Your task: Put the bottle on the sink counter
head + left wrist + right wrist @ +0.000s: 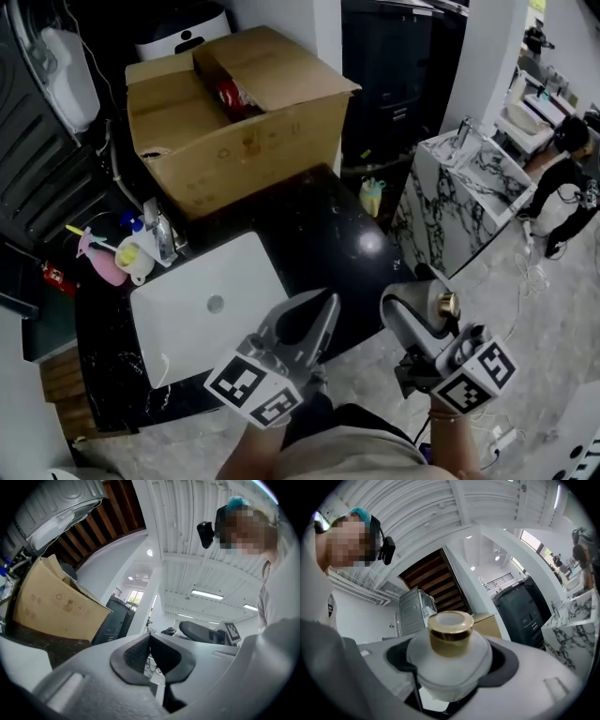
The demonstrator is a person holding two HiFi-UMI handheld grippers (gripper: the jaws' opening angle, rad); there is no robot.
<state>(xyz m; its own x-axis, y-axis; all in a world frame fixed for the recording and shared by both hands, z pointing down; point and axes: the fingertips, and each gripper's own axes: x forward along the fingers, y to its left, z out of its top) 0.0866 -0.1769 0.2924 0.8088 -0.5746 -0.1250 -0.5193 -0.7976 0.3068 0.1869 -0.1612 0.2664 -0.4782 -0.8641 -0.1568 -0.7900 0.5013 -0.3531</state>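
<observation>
A small white bottle (449,656) with a gold cap is clamped between the jaws of my right gripper (450,665), cap pointing away from the camera. In the head view the bottle (441,302) and right gripper (424,307) hang over the floor, just off the front right edge of the black sink counter (323,225). My left gripper (321,307) is over the counter's front edge, beside the white sink basin (211,305). In its own view the left gripper (150,641) points up at the ceiling, shut with nothing in it.
A large open cardboard box (244,112) fills the back of the counter. A faucet (161,234) and some pink and yellow items (127,255) stand left of the basin. A marble-patterned unit (459,197) stands to the right, with a person (562,192) beyond it.
</observation>
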